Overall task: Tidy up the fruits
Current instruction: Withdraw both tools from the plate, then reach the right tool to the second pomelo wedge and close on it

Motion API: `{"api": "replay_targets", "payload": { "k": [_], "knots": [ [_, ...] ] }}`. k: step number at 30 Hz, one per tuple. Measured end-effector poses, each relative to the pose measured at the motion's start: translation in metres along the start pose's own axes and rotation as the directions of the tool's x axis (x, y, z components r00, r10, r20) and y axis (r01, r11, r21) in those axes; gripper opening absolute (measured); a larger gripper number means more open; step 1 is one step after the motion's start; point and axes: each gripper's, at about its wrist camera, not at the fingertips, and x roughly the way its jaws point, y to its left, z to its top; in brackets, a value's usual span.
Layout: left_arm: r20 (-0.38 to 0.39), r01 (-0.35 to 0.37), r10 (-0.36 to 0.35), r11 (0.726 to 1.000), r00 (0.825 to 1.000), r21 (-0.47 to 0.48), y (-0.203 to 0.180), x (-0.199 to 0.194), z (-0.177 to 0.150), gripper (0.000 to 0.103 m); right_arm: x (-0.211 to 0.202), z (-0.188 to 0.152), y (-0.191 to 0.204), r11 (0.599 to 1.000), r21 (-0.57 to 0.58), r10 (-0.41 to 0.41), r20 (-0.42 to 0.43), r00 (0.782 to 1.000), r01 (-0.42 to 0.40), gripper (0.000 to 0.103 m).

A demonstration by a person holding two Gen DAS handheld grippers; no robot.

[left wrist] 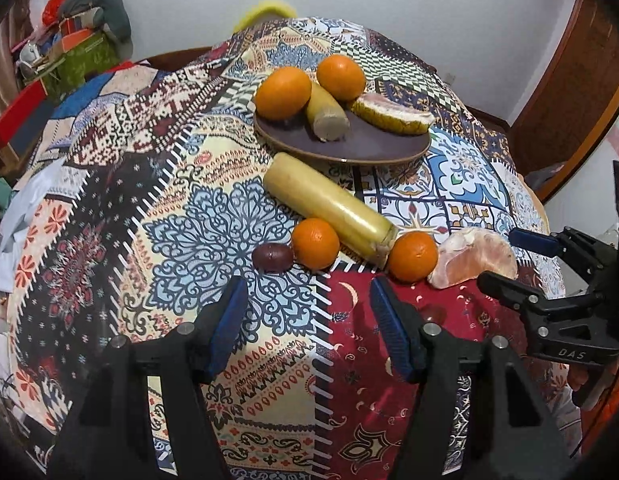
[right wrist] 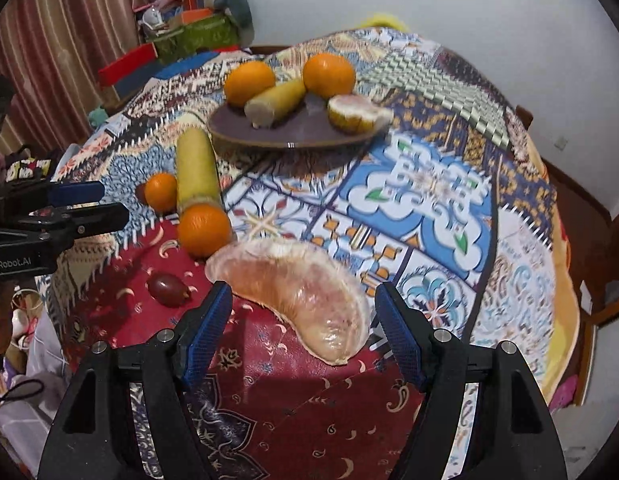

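The patterned surface (left wrist: 213,240) carried a brown plate (left wrist: 349,148) at the far side, holding two oranges. Near it lay a pomelo segment (right wrist: 305,292). The right claw (right wrist: 303,312) stood wide around it, untouching. The left claw (left wrist: 305,312) stood wide, empty.

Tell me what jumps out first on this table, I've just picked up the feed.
A brown plate at the far side already carries two oranges, a yellow cane piece and a pomelo wedge. Nearer, a long cane piece lies between two loose oranges, and a peeled pomelo segment sits just ahead of the open right tongs.
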Motion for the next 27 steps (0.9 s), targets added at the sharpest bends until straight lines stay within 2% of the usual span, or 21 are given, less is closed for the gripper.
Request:
{"api": "replay_targets", "payload": {
  "k": [3, 5, 8, 10, 14, 16, 19, 24, 27],
  "knots": [
    [-0.007, 0.009, -0.009, 1.000, 1.000, 0.002, 0.001, 0.005, 0.002, 0.048, 0.009, -0.002, -0.001, 1.000, -0.001, 0.004, -0.026, 1.000, -0.004, 0.071],
    [-0.002, 0.010, -0.010, 1.000, 1.000, 0.003, 0.001, 0.007, 0.005, 0.046, 0.014, -0.002, 0.000, 1.000, -0.008, 0.002, -0.039, 0.999, -0.002, 0.071],
    [0.006, 0.019, -0.019, 1.000, 1.000, 0.009, -0.001, 0.009, 0.010, 0.042, 0.017, -0.001, 0.004, 0.999, -0.035, -0.019, -0.024, 1.000, 0.018, 0.073],
    [0.000, 0.032, -0.032, 0.999, 0.999, 0.017, -0.003, 0.012, 0.013, 0.034, 0.018, 0.000, 0.002, 0.999, -0.036, -0.014, -0.016, 1.000, 0.013, 0.073],
    [-0.013, 0.027, -0.026, 0.999, 1.000, 0.026, -0.006, 0.020, 0.015, 0.033, 0.020, 0.001, -0.003, 1.000, -0.028, -0.014, -0.002, 1.000, 0.014, 0.072],
    [-0.018, 0.030, -0.030, 0.999, 0.999, 0.025, -0.007, 0.023, 0.016, 0.033, 0.020, 0.001, -0.006, 1.000, -0.023, -0.019, 0.008, 1.000, 0.019, 0.062],
    [-0.022, 0.030, -0.030, 0.999, 0.999, 0.019, -0.007, 0.026, 0.017, 0.033, 0.019, 0.003, -0.014, 1.000, 0.008, -0.015, 0.013, 1.000, 0.015, 0.055],
    [-0.019, 0.023, -0.023, 1.000, 1.000, 0.011, -0.006, 0.029, 0.020, 0.033, 0.014, 0.001, -0.023, 0.998, 0.061, -0.021, 0.028, 0.999, 0.019, 0.046],
    [-0.014, 0.014, -0.014, 1.000, 1.000, 0.014, -0.007, 0.031, 0.020, 0.033, 0.011, -0.002, -0.028, 0.996, 0.088, -0.021, 0.038, 0.999, 0.018, 0.044]
  ]
}}
